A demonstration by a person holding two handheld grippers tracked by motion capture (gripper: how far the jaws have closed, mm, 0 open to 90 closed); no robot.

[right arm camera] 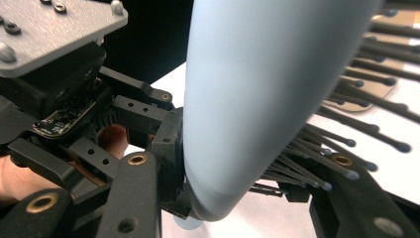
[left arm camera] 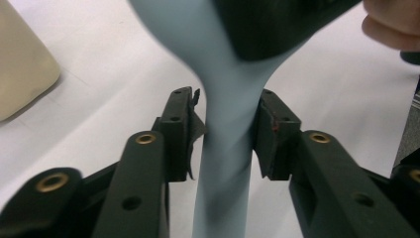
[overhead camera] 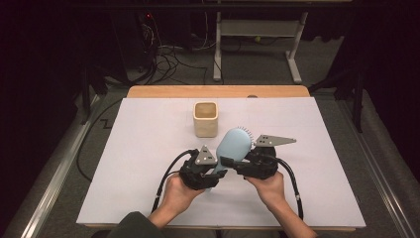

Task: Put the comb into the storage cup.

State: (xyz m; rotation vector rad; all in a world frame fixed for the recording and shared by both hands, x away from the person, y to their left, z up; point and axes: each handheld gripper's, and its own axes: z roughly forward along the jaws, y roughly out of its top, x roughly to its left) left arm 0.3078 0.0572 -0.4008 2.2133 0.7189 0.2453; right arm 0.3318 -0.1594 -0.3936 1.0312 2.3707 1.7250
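Note:
A light blue hairbrush [overhead camera: 235, 144] is held above the white table, head up and tilted to the right, bristles facing right. My right gripper [overhead camera: 231, 161] is shut on its head: in the right gripper view one pad [right arm camera: 168, 148] presses the smooth back of the hairbrush [right arm camera: 257, 89] and the other jaw sits among the bristles. My left gripper [overhead camera: 216, 173] straddles the handle [left arm camera: 228, 148] lower down. Its pads [left arm camera: 181, 134] stand just off the handle on both sides, so it is open.
A beige square cup [overhead camera: 205, 119] stands on the white sheet [overhead camera: 148, 148] behind the hands, seen also as the cup [left arm camera: 20, 64] at left. The wooden table edge [overhead camera: 218, 91] lies at the back. Cables and a desk frame are on the floor beyond.

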